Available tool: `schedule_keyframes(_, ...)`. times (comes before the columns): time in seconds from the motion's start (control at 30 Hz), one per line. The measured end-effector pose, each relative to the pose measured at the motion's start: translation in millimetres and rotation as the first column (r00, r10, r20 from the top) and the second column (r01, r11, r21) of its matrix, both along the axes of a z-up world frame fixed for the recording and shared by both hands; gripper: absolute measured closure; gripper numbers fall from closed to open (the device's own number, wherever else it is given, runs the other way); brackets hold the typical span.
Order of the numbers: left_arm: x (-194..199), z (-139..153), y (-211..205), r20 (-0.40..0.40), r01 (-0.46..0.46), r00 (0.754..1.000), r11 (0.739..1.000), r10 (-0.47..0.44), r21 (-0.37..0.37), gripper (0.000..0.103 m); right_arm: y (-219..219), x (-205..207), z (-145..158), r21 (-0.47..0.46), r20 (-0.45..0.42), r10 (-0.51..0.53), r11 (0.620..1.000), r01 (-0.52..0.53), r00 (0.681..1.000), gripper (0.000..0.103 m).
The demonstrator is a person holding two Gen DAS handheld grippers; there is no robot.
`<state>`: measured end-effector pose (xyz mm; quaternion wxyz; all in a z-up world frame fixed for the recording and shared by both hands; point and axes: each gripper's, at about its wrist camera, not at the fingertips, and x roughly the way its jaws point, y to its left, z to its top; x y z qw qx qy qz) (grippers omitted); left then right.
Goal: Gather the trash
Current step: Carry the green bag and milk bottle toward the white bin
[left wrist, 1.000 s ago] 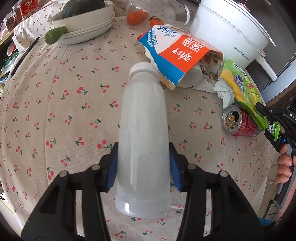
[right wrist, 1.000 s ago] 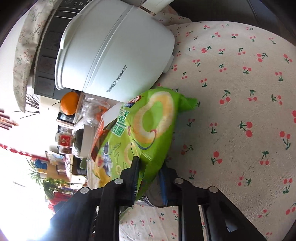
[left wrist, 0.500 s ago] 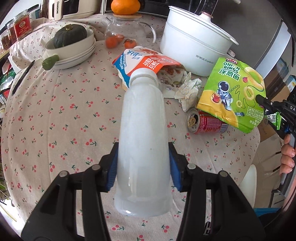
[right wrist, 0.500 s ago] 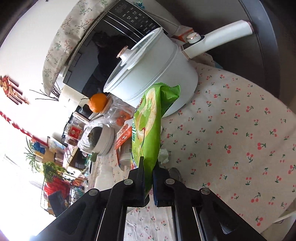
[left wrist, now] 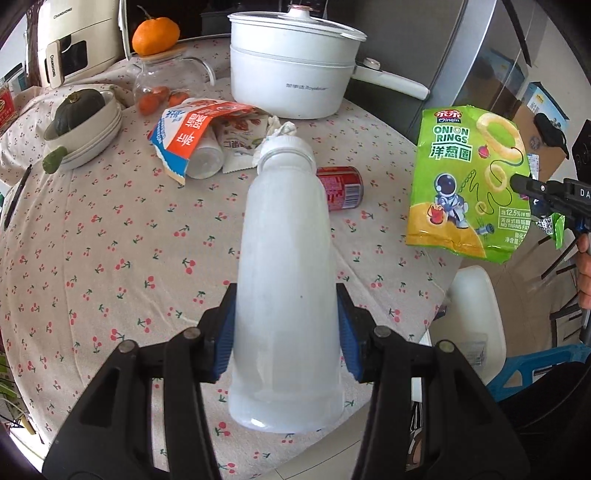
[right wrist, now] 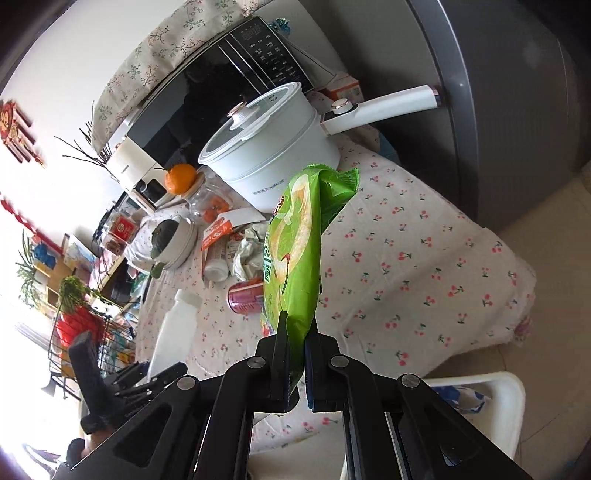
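Note:
My left gripper (left wrist: 284, 332) is shut on a cloudy white plastic bottle (left wrist: 286, 280) and holds it above the cherry-print table (left wrist: 110, 229). My right gripper (right wrist: 297, 332) is shut on a green onion-rings bag (right wrist: 295, 258), lifted off the table near its right edge; the bag also shows in the left wrist view (left wrist: 469, 184). On the table lie a red can (left wrist: 341, 186), a torn orange-and-blue carton (left wrist: 188, 133), wrappers and a crumpled tissue (left wrist: 277, 129). The bottle also shows in the right wrist view (right wrist: 173, 332).
A white electric pot (left wrist: 291, 74) with a long handle stands at the back. A glass jar topped with an orange (left wrist: 155, 35) and stacked bowls holding a green squash (left wrist: 79, 110) stand at the back left. A white bin (left wrist: 476, 321) stands below the table's right edge.
Both grippers have lifted and pulled back from the table. The onion-rings bag has come up off the can and now hangs in the air at the right.

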<state>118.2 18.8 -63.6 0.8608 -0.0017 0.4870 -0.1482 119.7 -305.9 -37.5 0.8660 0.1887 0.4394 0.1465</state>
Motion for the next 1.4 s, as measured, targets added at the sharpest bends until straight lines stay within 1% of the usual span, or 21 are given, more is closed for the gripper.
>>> schedule_keyframes(0.13, -15.3, 2.9, -25.0, 0.003, 0.076, 0.997, 0.997, -0.076, 0.003, 0.053, -24.1, -27.2, -0.7, -0.032, -0.016, -0.029, 0.999, 0.029, 0.999, 0.096)
schedule_keyframes(0.23, -27.3, 2.8, -44.9, -0.003, 0.138, 0.99, 0.99, -0.138, 0.001, 0.053, -38.7, -45.7, -3.9, -0.055, -0.042, -0.05, 0.997, 0.047, 0.998, 0.096)
schedule_keyframes(0.43, -54.2, -1.3, -88.1, -0.015, 0.271, 0.962, 0.962, -0.271, 0.021, 0.052, -68.7, -75.3, -17.1, -0.102, -0.111, -0.095, 0.991, 0.083, 0.989, 0.096)
schedule_keyframes(0.53, -65.3, -5.5, -107.2, -0.027, 0.324, 0.946, 0.946, -0.323, 0.026, 0.053, -82.5, -87.4, -31.7, -0.116, -0.172, -0.1, 0.99, 0.081, 0.98, 0.096)
schedule_keyframes(0.67, -77.0, -12.0, -130.4, -0.047, 0.376, 0.926, 0.926, -0.375, 0.021, 0.052, -92.7, -98.1, -61.4, -0.141, -0.279, -0.109, 0.987, 0.072, 0.954, 0.096)
schedule_keyframes(0.73, -82.4, -16.3, -141.6, -0.058, 0.398, 0.916, 0.917, -0.396, 0.021, 0.052, -94.0, -99.6, -77.6, -0.151, -0.336, -0.109, 0.987, 0.061, 0.936, 0.096)
schedule_keyframes(0.8, -86.1, -20.7, -151.4, -0.07, 0.416, 0.908, 0.909, -0.414, 0.023, 0.052, -91.6, -98.1, -89.5, -0.169, -0.374, -0.107, 0.984, 0.046, 0.921, 0.096)
schedule_keyframes(1.03, -94.5, -33.4, -173.8, -0.1, 0.46, 0.885, 0.887, -0.455, 0.034, 0.052, -80.3, -89.3, -114.2, -0.175, -0.446, -0.085, 0.985, 0.006, 0.891, 0.096)
schedule_keyframes(1.07, -94.6, -35.2, -175.0, -0.104, 0.464, 0.883, 0.885, -0.459, 0.036, 0.052, -78.4, -89.2, -116.2, -0.178, -0.453, -0.078, 0.984, -0.005, 0.888, 0.096)
schedule_keyframes(1.17, -94.8, -40.4, -179.0, -0.117, 0.472, 0.878, 0.88, -0.465, 0.042, 0.052, -74.7, -92.2, -122.5, -0.124, -0.489, -0.04, 0.992, -0.024, 0.871, 0.096)
schedule_keyframes(1.3, -94.1, -44.1, -183.1, -0.128, 0.478, 0.874, 0.877, -0.47, 0.047, 0.052, -68.9, -96.8, -129.6, -0.125, -0.528, -0.019, 0.991, -0.056, 0.849, 0.096)
schedule_keyframes(1.4, -93.7, -45.8, -185.9, -0.131, 0.481, 0.872, 0.875, -0.472, 0.049, 0.052, -69.6, -99.4, -134.9, -0.117, -0.552, -0.022, 0.992, -0.052, 0.834, 0.096)
